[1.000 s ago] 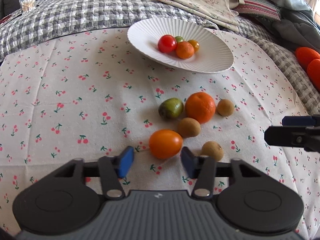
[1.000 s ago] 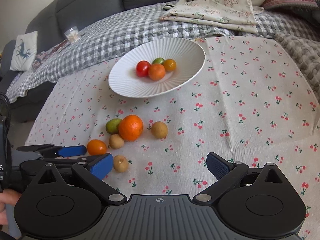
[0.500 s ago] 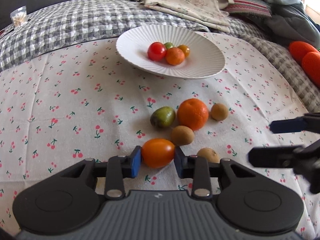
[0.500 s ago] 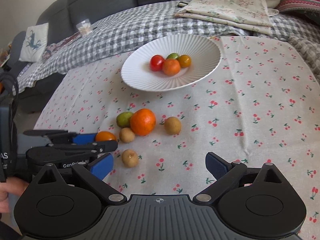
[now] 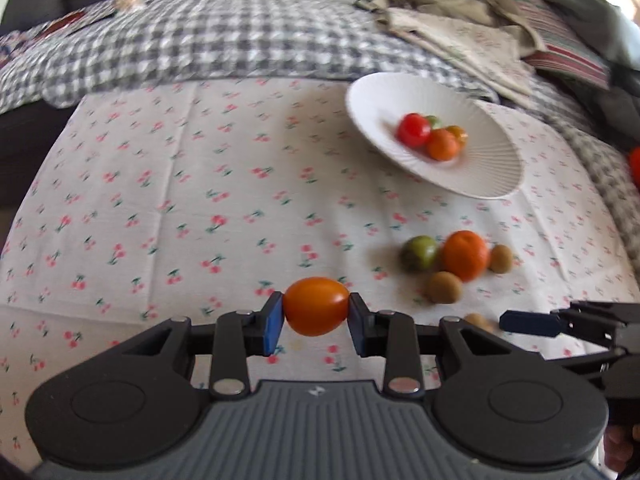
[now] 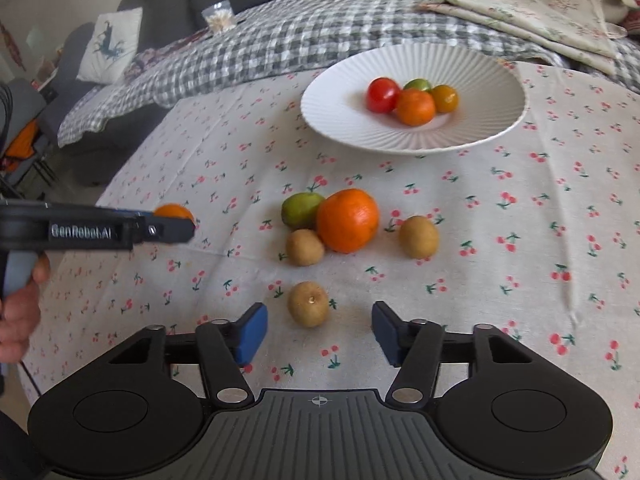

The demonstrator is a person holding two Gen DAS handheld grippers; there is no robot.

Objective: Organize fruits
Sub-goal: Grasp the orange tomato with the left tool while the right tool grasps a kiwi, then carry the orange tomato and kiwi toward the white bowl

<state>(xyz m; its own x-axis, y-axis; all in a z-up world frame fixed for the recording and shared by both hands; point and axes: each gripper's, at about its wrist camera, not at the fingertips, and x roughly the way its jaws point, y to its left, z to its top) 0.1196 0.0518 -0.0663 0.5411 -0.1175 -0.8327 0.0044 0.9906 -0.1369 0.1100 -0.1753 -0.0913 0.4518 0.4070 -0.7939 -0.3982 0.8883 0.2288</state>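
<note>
Fruit lies scattered on a cherry-print cloth (image 6: 520, 216) spread over the bench, with a white ribbed plate (image 6: 472, 76) toward the far side. The left hand-held gripper (image 5: 316, 316) has its blue pads pressed on both ends of an orange plum tomato (image 5: 316, 306), which hangs clear above the cloth; in the right wrist view the same tomato (image 6: 174, 213) peeks out behind the gripper's black finger, and a person's hand (image 6: 20, 316) grips the handle at the left edge.

The right hand-held gripper (image 6: 316, 330) points down at a small brown kiwi (image 6: 309, 304) that rests on the cloth between its two blue pads. Its jaws are closing, yet a gap shows on either side of the kiwi, so nothing is held.

Beyond that kiwi sits a cluster: a large orange (image 6: 347, 220) touching a green fruit (image 6: 301, 210) on its left, a second kiwi (image 6: 305, 247) just in front of them, and a third kiwi (image 6: 418, 237) a little apart on the right.

On the plate four small fruits huddle together: a red tomato (image 6: 382, 94), an orange mandarin (image 6: 416, 106) in front, a green one (image 6: 417, 84) behind, and a yellow-orange tomato (image 6: 445, 98) on the right.

Behind the cloth lie a grey checked blanket (image 6: 280, 40) and folded floral fabric (image 6: 532, 12).
</note>
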